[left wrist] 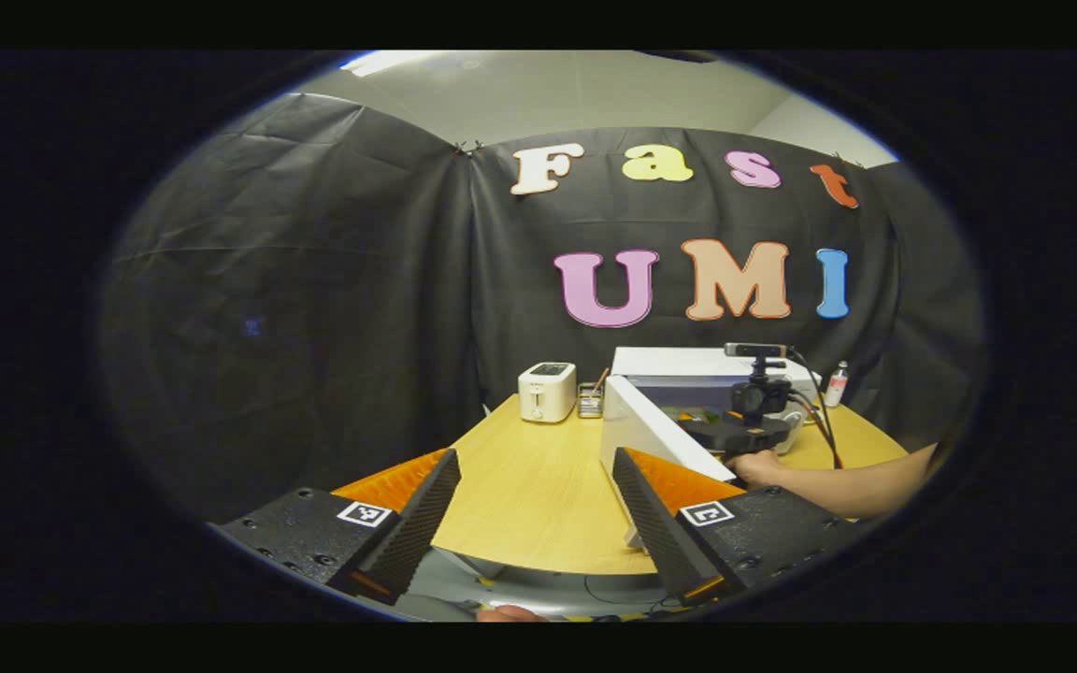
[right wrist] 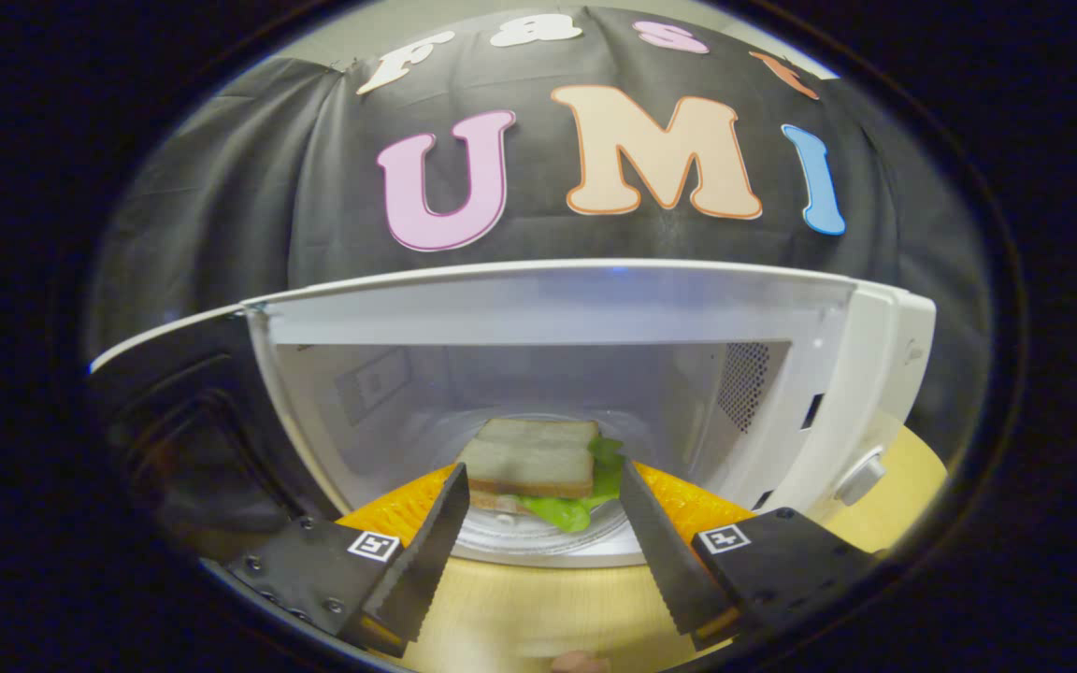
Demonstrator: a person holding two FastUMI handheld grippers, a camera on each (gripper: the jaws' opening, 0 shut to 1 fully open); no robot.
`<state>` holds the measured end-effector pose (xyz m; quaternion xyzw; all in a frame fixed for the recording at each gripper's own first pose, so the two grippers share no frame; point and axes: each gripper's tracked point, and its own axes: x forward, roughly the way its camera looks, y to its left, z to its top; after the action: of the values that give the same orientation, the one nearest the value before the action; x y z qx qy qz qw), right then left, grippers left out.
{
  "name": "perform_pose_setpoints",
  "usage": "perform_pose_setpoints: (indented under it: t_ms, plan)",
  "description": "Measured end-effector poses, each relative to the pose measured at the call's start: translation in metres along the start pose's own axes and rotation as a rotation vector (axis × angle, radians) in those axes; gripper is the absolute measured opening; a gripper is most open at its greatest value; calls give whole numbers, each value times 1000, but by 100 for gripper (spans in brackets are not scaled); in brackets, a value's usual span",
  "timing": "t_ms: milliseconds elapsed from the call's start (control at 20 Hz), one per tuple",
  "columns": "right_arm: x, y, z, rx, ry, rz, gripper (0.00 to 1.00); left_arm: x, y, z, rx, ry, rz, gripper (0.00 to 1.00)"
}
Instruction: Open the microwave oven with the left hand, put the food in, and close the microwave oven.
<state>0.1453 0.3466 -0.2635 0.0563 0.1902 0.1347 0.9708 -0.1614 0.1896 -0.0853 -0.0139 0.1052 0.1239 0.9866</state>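
The white microwave [right wrist: 557,308] stands open, its dark door [right wrist: 183,439] swung out to the left. Inside, a sandwich [right wrist: 529,453] with lettuce lies on the glass turntable [right wrist: 548,542]. My right gripper [right wrist: 543,472] is open at the mouth of the cavity, and its fingers flank the sandwich without pressing on it. In the left gripper view, the microwave [left wrist: 688,366] sits at the table's right with its door [left wrist: 651,435] angled toward me. There the right gripper [left wrist: 755,404] and the hand [left wrist: 763,465] holding it are at the opening. My left gripper [left wrist: 535,455] hangs open over the table's near edge, holding nothing.
A white toaster [left wrist: 547,392] and a small holder [left wrist: 590,400] stand at the back of the wooden table [left wrist: 529,505], left of the microwave. A small bottle [left wrist: 836,383] stands behind it on the right. The microwave's knob [right wrist: 861,477] is on its right panel.
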Motion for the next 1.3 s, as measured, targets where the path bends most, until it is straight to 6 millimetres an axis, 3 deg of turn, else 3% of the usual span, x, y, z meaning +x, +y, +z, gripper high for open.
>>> perform_pose_setpoints:
  t_ms: [250, 400, 450, 500, 600, 850, 900, 1050, 1150, 1300]
  plan:
    - [-56, -20, 41, 13, -76, 27, 99, 17, -13, -24, 22, 31, -69, 96]
    - [-92, -50, 62, 30, -89, 18, 99, 26, -23, -59, 99, 97, -135, 95]
    - [-105, -60, 67, 24, -86, 14, 99, 28, -27, -65, 111, 101, -151, 100]
    - [-116, -72, 70, 15, -88, 14, 91, 31, -29, -74, 115, 106, -163, 100]
    - [-138, -93, 82, -2, -88, 2, 90, 35, -34, -88, 83, 131, -179, 98]
    - [-187, -133, 119, -43, -129, -37, 90, 52, -40, -105, -15, 156, -198, 95]
    - [-196, -136, 123, -56, -138, -39, 90, 52, -46, -109, -28, 169, -219, 87]
    - [-215, -145, 140, -73, -160, -46, 90, 61, -47, -108, -22, 164, -212, 35]
    - [-229, -147, 152, -87, -190, -45, 90, 66, -64, -114, -15, 172, -255, 0]
    - [-246, -145, 164, -106, -208, -28, 90, 69, -93, -118, 30, 168, -324, 1]
